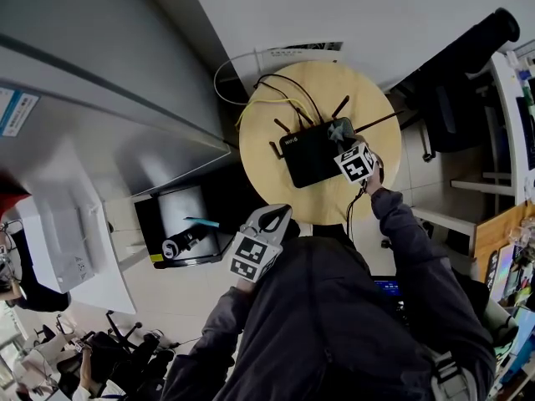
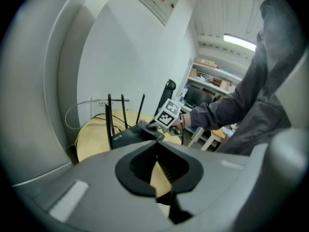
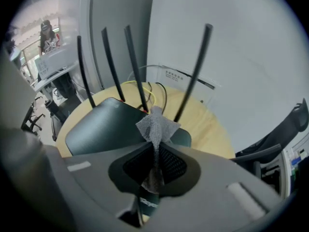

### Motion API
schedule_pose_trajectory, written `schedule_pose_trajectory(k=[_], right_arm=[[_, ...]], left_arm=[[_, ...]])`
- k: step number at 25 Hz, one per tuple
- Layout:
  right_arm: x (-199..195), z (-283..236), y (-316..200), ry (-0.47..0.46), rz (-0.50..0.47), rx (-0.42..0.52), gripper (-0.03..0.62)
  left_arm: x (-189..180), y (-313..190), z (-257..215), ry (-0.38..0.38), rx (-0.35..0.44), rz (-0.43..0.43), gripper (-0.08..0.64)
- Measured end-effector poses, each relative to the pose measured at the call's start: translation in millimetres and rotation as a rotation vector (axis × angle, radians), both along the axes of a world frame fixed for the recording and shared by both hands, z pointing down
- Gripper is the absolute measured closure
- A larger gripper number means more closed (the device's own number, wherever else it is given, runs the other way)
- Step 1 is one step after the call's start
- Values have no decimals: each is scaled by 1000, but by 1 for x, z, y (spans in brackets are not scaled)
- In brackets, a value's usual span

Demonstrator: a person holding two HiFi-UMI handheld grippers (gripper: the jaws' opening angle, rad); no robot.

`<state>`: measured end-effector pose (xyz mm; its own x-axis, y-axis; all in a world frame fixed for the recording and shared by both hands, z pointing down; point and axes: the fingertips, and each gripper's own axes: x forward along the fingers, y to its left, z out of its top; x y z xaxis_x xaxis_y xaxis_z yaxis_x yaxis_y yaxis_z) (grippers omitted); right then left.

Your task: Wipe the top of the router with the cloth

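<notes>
Left gripper held back off the table, jaws pressed together on nothing, right gripper pinching a grey cloth, cloth's free end against the black router top, router lying on a round wooden table, antennas upright, white wall behind.

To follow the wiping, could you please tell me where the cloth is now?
In the right gripper view the cloth is pinched in the right gripper, over the router top near its antennas.
</notes>
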<state>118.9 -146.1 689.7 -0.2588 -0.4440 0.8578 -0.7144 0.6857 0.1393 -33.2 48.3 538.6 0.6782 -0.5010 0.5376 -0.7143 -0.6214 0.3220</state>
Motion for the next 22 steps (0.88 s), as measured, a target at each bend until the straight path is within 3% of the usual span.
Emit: schedule_pose_trajectory(k=[7,12,16,22], right_arm=[[-101,-6,53,-80,-172,-21,565],[-147,5,84,-91,-241,-69,565],[-153,13,90,-60,-267,-61,565],[-130,13,84,-46,-248,-63,565]], left_arm=[[0,3,-3,4,18,23,560],[-7,8,-3,-4,0,20,560],[-11,8,-1,-1,14,12,560],[-8,8,-3,1,9,22,560]])
